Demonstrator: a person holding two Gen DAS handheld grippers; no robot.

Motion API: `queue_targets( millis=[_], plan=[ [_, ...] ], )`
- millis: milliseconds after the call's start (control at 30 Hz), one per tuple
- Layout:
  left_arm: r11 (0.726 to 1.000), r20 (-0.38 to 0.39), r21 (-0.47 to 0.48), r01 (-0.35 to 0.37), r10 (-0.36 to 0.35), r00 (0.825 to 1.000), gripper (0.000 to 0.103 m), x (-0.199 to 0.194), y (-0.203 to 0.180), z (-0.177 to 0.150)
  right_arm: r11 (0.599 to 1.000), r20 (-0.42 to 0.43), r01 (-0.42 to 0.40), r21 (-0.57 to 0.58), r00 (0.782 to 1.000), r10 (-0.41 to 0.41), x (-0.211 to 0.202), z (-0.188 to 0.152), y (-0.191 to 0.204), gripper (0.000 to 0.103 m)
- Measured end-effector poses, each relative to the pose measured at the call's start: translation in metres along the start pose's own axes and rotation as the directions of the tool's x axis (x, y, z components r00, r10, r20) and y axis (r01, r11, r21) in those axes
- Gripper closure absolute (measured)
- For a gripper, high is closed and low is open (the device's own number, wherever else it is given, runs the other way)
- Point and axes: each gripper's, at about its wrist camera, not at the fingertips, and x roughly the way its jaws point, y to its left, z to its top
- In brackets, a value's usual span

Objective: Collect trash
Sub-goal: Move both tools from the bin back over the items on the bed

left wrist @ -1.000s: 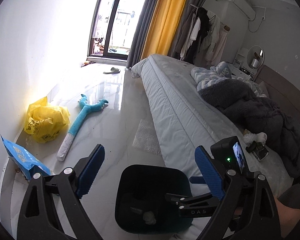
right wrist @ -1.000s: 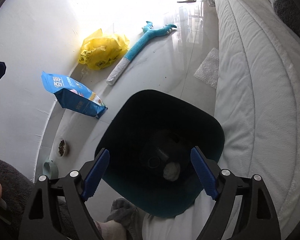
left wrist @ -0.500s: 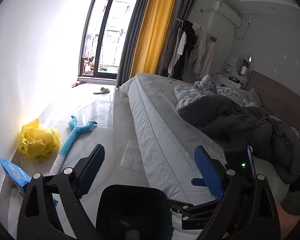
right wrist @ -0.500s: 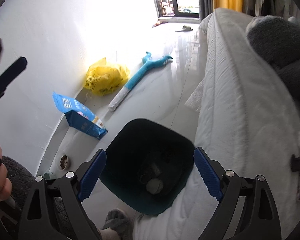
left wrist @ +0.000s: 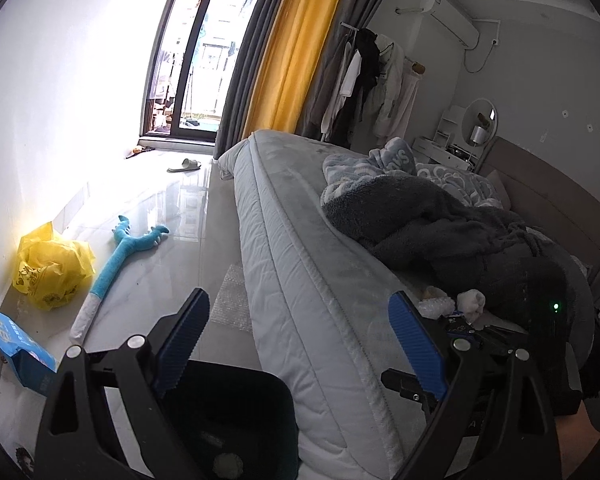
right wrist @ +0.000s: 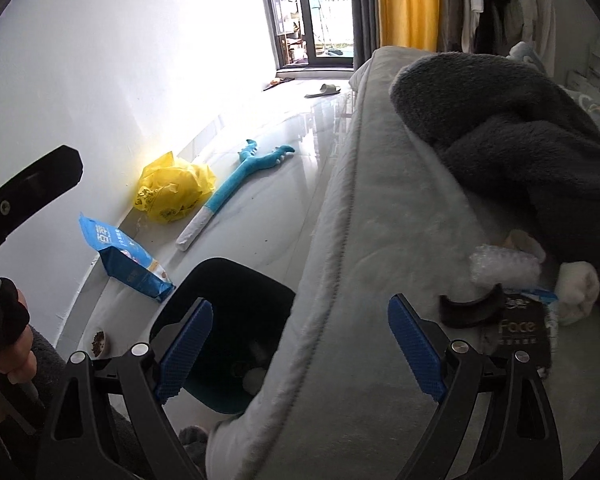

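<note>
Trash, a crumpled clear bubble-wrap wad (right wrist: 502,266), lies right of frame; both grippers (right wrist: 300,348) (left wrist: 300,340) gape empty; next, reach it.

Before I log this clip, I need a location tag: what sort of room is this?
A bedroom, most likely in a home. A bed with rumpled blankets fills the middle, clothes hang on a rack near the yellow curtain, and a vanity mirror stands by the headboard.

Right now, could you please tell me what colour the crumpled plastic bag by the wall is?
The plastic bag is yellow with dark print, clearest in the right wrist view.
</note>
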Motion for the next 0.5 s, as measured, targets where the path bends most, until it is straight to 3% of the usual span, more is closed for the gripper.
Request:
queue_targets(
  millis=[500],
  plan=[
    [0.998,-0.028,0.056,0.041,-0.039,0.999,0.011,0.026,-0.041,-0.011,0.990,0.049,0.137,0.043,0.989,-0.139,-0.023,-0.015,-0.054,0.013]
  ],
)
